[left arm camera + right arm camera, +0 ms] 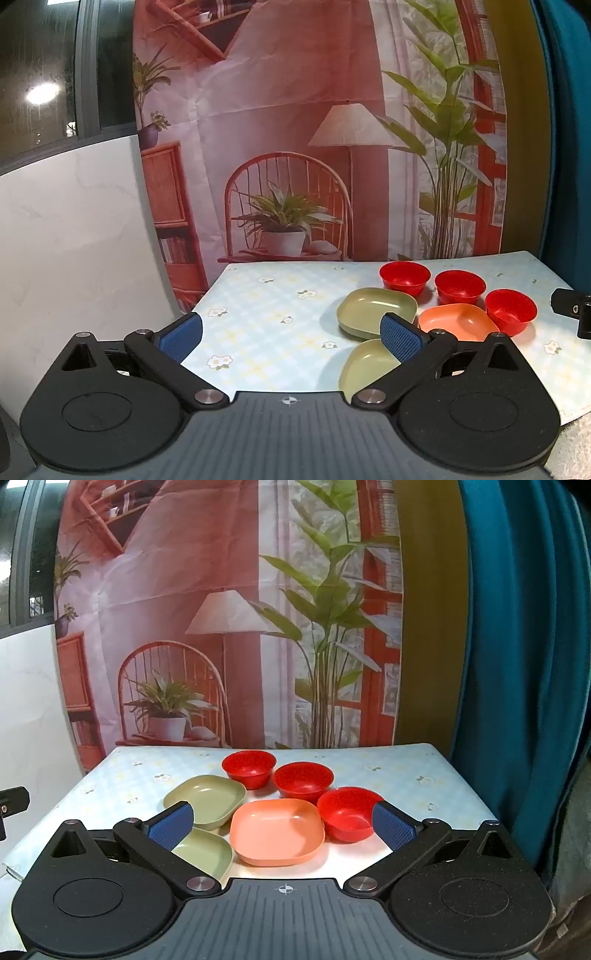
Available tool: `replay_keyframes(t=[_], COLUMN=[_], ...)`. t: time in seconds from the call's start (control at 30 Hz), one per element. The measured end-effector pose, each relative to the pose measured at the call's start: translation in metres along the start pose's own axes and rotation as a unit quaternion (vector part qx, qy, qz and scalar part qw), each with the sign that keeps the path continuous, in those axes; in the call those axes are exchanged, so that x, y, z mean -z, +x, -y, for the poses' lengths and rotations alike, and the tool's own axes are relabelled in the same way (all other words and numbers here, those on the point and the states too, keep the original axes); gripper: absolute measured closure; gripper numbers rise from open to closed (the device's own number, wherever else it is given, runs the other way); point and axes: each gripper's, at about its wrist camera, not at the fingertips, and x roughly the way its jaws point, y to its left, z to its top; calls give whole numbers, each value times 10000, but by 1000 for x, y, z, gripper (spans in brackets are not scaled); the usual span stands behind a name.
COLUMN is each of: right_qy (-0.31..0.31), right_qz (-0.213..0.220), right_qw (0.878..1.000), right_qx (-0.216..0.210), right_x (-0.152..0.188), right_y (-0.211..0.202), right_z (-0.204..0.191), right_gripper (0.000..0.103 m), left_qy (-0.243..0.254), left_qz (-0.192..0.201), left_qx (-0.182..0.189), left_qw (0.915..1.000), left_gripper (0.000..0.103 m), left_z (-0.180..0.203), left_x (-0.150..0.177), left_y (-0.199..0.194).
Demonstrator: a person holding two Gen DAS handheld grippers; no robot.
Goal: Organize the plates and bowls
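Note:
Three red bowls stand apart on the table: a far one (249, 767), a middle one (303, 783) and a near one (349, 814). In front of them lie a far green plate (207, 800), a near green plate (207, 853) and an orange plate (277, 830). My right gripper (282, 825) hovers open at the table's near edge, the orange plate seen between its fingers, untouched. Further left, my left gripper (291, 338) is open over bare cloth, with the green plates (376, 310) and the bowls (404, 277) to its right.
A table (406, 775) with a pale blue flowered cloth carries everything. A printed room backdrop hangs behind it, a white panel (74, 240) stands to the left and a teal curtain (517, 664) to the right. The other gripper's tip (572, 310) shows at the right edge.

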Motion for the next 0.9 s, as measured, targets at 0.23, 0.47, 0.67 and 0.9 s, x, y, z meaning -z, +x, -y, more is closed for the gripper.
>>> replay_keyframes(t=[0.23, 0.47, 0.67, 0.9], right_qy=[-1, 16, 16, 7], right_qz=[-1, 30, 46, 31], right_qw=[10000, 10000, 10000, 10000], right_qx=[-4, -44, -36, -34], right_x=[1, -1, 1, 4], right_y=[-1, -1, -1, -1], right_z=[0, 5, 3, 2], right_gripper=[0, 0, 0, 0], left_qy=[5, 17, 14, 34], left_qz=[-76, -1, -27, -38], left_qx=[-113, -176, -124, -90], left_qw=[9999, 9998, 9999, 9999], left_gripper=[0, 0, 0, 0], left_z=[0, 4, 2, 0], left_x=[-2, 0, 1, 1], left_y=[1, -1, 0, -1])
